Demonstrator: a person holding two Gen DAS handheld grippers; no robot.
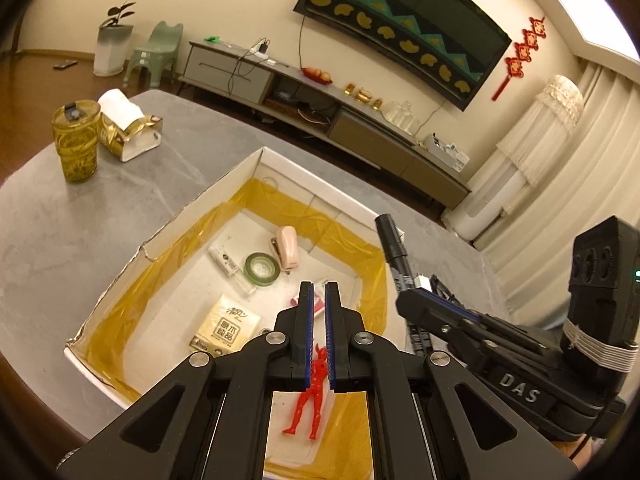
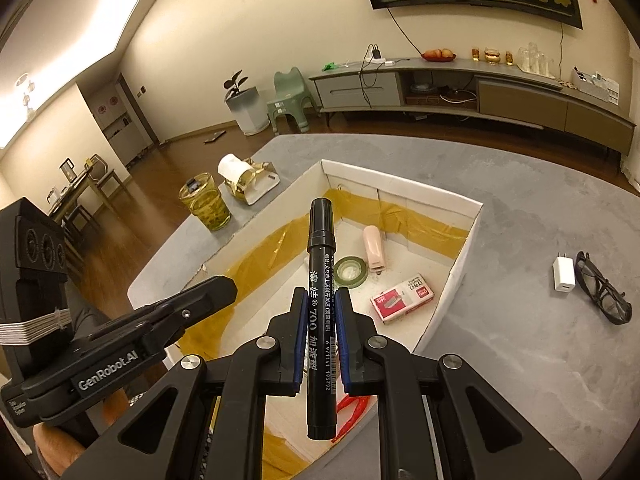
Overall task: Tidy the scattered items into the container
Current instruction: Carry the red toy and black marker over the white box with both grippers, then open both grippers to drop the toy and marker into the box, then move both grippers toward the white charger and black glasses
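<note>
Currently the left gripper is clamping a red figure over the box; the right gripper is gripping a marker above it. Stapler, tape are lying inside; charger, glasses are remaining outside.

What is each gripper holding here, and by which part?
Left gripper pinches the red toy figure at its head. Right gripper clamps the black marker around mid-barrel.
</note>
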